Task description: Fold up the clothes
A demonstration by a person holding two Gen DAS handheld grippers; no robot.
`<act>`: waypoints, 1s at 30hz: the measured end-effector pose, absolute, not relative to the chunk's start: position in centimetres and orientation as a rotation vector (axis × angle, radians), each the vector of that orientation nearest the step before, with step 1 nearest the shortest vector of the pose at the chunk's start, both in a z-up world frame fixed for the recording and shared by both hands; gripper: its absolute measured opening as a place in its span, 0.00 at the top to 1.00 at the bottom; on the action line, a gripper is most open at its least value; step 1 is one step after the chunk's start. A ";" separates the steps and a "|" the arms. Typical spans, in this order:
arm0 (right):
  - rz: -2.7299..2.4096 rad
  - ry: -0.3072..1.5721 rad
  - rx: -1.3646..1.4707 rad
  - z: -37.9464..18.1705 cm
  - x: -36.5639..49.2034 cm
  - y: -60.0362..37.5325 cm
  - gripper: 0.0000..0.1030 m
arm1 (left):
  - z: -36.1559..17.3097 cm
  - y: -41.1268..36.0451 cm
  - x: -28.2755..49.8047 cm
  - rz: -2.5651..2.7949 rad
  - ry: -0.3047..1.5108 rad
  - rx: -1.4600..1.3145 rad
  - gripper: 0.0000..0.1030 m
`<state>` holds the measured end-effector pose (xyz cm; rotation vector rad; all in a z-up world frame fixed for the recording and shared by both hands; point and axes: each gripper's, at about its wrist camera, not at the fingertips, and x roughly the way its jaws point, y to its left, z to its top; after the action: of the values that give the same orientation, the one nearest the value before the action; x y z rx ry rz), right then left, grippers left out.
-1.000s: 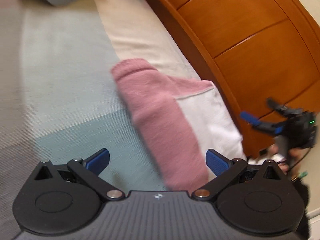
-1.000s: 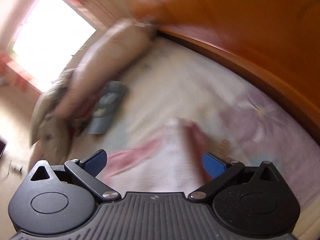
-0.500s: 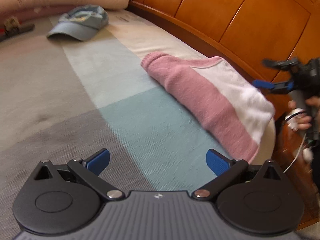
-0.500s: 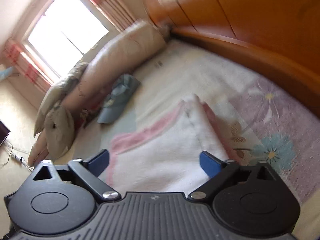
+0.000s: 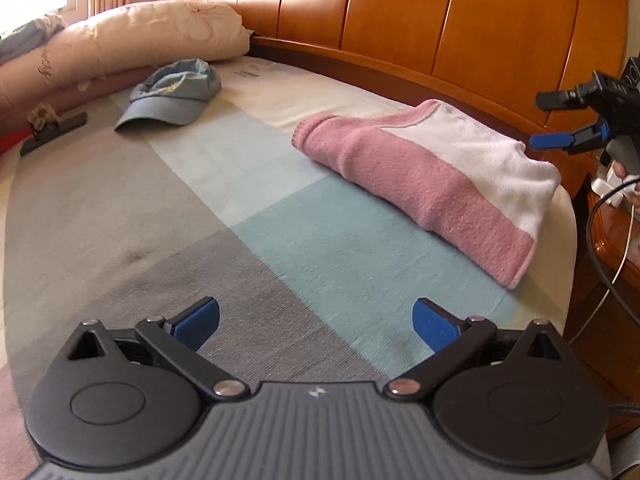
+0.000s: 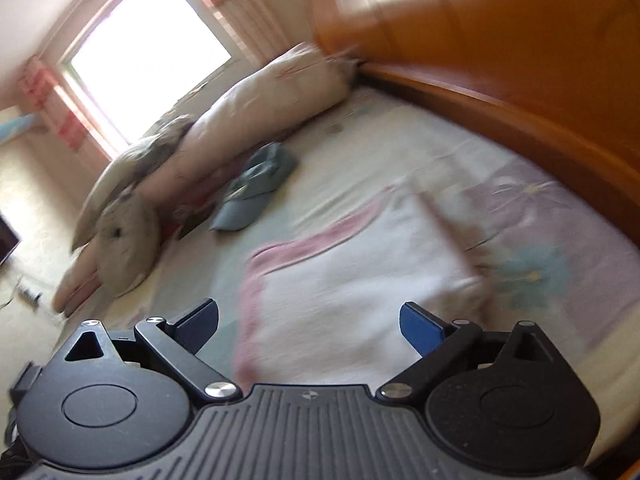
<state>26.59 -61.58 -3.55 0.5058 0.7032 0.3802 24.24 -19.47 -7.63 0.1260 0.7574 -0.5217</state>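
Jaws on both the left gripper [image 5: 316,322] and right gripper [image 6: 309,320] stand wide apart, empty, touching nothing. Ahead, a folded pink-and-white garment [image 5: 432,168] lies on the bed [image 5: 120,216] near the wooden headboard [image 5: 400,20]; a blue cap [image 5: 174,94] rests beside pillows [image 5: 132,40].

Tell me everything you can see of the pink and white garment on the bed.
The pink and white garment is fuzzy knit, folded into a thick oblong: pink along the near side, white toward the headboard, thin pink trim at the far end. It lies flat on the bedspread near the bed's edge. Neither gripper touches it.
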 end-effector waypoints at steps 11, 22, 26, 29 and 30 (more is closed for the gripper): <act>0.437 0.737 0.385 -4.4 22.2 -56.8 0.00 | -7.7 -18.9 22.7 -0.535 0.767 0.153 0.01; 0.308 0.712 0.152 -4.4 22.9 -53.2 0.00 | -7.4 -17.5 21.3 -0.465 0.706 0.235 0.01; 0.191 0.617 0.011 -2.4 26.3 -52.9 0.00 | -7.4 -17.2 21.4 -0.453 0.710 0.183 0.01; 0.115 0.713 -0.003 -5.3 30.4 -53.4 0.00 | -7.4 -17.1 21.0 -0.466 0.709 0.163 0.01; 0.094 0.737 -0.008 -6.5 31.2 -53.6 0.00 | -7.4 -17.0 20.9 -0.468 0.709 0.168 0.01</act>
<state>31.17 -53.63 -6.51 -0.0077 0.7366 0.0942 20.93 -17.03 -7.42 0.1683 0.7088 -0.4683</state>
